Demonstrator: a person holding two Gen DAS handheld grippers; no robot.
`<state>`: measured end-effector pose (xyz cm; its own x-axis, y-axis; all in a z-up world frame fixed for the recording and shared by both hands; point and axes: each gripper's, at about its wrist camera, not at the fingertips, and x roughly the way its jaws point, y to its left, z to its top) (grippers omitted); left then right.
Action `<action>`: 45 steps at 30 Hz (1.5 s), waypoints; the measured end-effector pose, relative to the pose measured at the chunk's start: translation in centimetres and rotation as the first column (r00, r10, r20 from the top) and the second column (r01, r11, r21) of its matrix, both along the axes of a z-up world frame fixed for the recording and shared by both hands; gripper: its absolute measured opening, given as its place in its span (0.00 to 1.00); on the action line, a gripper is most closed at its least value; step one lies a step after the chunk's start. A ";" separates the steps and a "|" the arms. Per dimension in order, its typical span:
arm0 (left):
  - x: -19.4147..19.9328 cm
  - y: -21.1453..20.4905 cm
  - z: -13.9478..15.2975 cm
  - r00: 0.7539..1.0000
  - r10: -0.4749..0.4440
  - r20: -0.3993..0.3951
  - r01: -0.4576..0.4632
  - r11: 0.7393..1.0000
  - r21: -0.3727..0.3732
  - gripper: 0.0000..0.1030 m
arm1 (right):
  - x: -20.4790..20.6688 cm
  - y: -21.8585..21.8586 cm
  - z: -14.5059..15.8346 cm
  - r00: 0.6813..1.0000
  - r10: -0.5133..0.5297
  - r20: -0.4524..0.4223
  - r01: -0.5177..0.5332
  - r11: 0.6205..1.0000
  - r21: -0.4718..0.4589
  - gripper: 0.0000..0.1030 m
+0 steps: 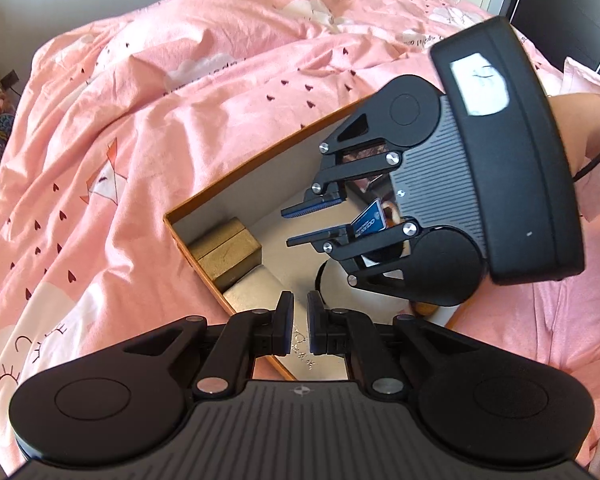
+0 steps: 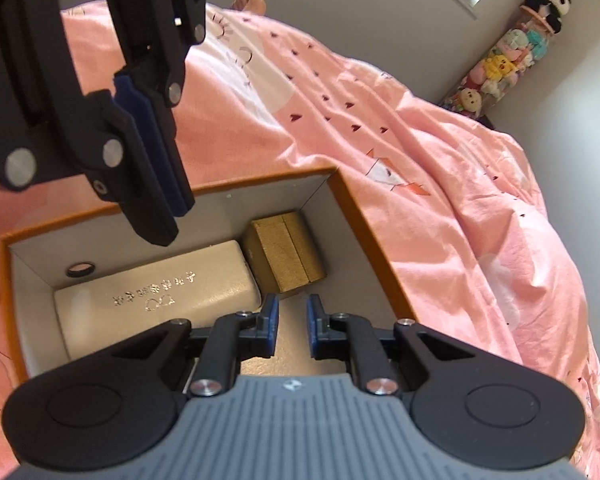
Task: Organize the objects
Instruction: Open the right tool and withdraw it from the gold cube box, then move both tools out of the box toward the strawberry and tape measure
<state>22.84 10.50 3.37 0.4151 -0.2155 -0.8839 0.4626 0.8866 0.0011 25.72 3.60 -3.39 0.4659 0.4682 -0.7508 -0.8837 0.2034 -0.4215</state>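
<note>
Hovering over an orange-rimmed cardboard box point(image 2: 376, 240) on a pink bedspread point(image 2: 440, 152), both grippers point down into it. Left gripper point(image 1: 300, 316): fingers a narrow gap apart, nothing between them, poised above the silver-white oblong case point(image 2: 156, 292) lying along the box's near wall. Right gripper point(image 1: 316, 220): fingers parted somewhat wider, empty, held over the box's middle, touching nothing. Gold box point(image 2: 286, 258) sits in the far corner, just beside the case's end. Small blue card point(image 1: 370, 222) shows behind the right gripper's fingers, deeper in the box. Bare forearm point(image 1: 576, 120) behind the right gripper's housing.
</note>
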 end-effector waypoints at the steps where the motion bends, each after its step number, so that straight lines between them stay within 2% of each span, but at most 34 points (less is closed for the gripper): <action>1: -0.5 -0.2 0.4 1.000 0.005 0.015 -0.005 1.000 0.002 0.11 | -0.4 -0.4 0.5 1.000 -0.011 0.003 0.011 1.000 0.016 0.14; 5: -2.6 -1.1 2.0 0.997 0.027 0.072 -0.027 1.000 -0.003 0.13 | -1.9 -2.5 2.5 0.997 -0.071 -0.024 0.073 0.993 0.097 0.14; 12: -5.7 -2.6 3.7 0.990 0.068 0.124 -0.068 0.998 -0.006 0.13 | -4.9 -7.1 5.3 0.971 -0.172 -0.164 0.209 0.948 0.241 0.15; 15: -6.8 -3.1 3.9 0.986 0.082 0.144 -0.082 0.997 -0.008 0.16 | -6.7 -9.0 5.7 0.956 -0.207 -0.206 0.262 0.920 0.293 0.24; 17: -7.5 -3.4 3.9 0.982 0.092 0.162 -0.092 0.996 -0.008 0.22 | -8.1 -10.2 5.9 0.952 -0.218 -0.216 0.280 0.905 0.320 0.32; 22: -8.8 -3.4 3.6 0.971 0.132 0.200 -0.132 0.991 -0.013 0.24 | -10.9 -12.6 5.2 0.925 -0.280 -0.256 0.357 0.869 0.342 0.36; 26: -9.5 -3.4 1.4 0.983 0.174 0.066 -0.170 0.984 -0.062 0.24 | -12.0 -14.3 3.3 0.845 -0.365 -0.390 0.492 0.816 0.304 0.36; 31: -12.0 -5.0 -3.3 0.976 0.210 -0.055 -0.214 0.972 -0.095 0.24 | -14.7 -16.1 0.5 0.750 -0.436 -0.498 0.599 0.766 0.233 0.36; 34: -13.4 -6.3 -5.9 0.976 0.185 -0.116 -0.197 0.975 -0.099 0.24 | -16.0 -17.1 -1.0 0.682 -0.474 -0.556 0.650 0.741 0.166 0.39; 37: -14.7 -7.1 -7.7 0.972 0.169 -0.163 -0.188 0.977 -0.106 0.24 | -17.3 -18.1 -2.1 0.630 -0.506 -0.589 0.685 0.719 0.115 0.40; 40: -16.1 -8.1 -8.7 0.969 0.138 -0.203 -0.161 0.982 -0.101 0.24 | -18.8 -19.1 -3.1 0.576 -0.520 -0.631 0.704 0.708 0.060 0.41; 43: -17.6 -9.4 -8.9 0.968 0.067 -0.241 -0.094 0.990 -0.105 0.24 | -20.6 -19.7 -3.6 0.533 -0.523 -0.665 0.713 0.701 0.021 0.42; 45: -18.6 -10.1 -9.3 0.960 0.035 -0.277 -0.064 0.993 -0.098 0.24 | -21.7 -20.1 -3.9 0.493 -0.530 -0.690 0.718 0.695 -0.021 0.44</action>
